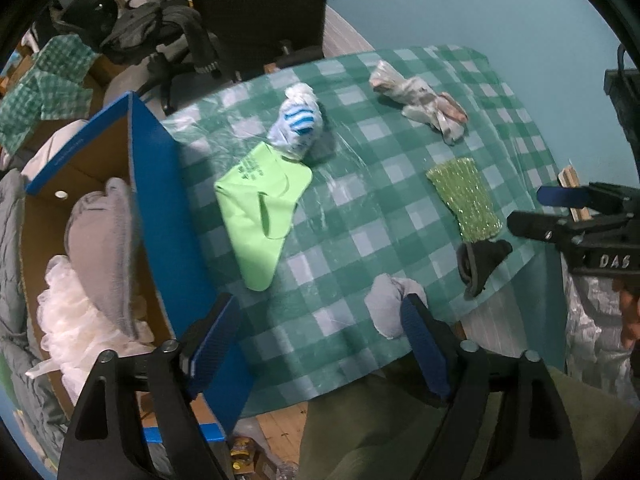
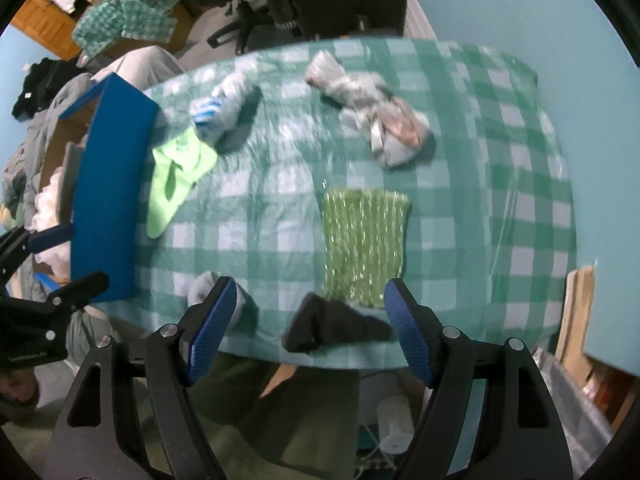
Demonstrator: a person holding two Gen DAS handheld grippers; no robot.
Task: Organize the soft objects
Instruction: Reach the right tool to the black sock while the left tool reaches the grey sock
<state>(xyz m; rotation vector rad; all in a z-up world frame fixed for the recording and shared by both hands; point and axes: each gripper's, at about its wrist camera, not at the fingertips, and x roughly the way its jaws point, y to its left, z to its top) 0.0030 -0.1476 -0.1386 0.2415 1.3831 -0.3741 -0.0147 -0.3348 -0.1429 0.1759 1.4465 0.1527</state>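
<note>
Above checked tablecloth (image 2: 500, 168), 2 wide-apart grippers, empty.

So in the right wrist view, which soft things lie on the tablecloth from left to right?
Lime cloth → striped sock → black sock → sparkly green cloth → grey-and-pink bundle. The grey ball at the near edge sits partly behind a gripper finger, so I leave it out.
</note>
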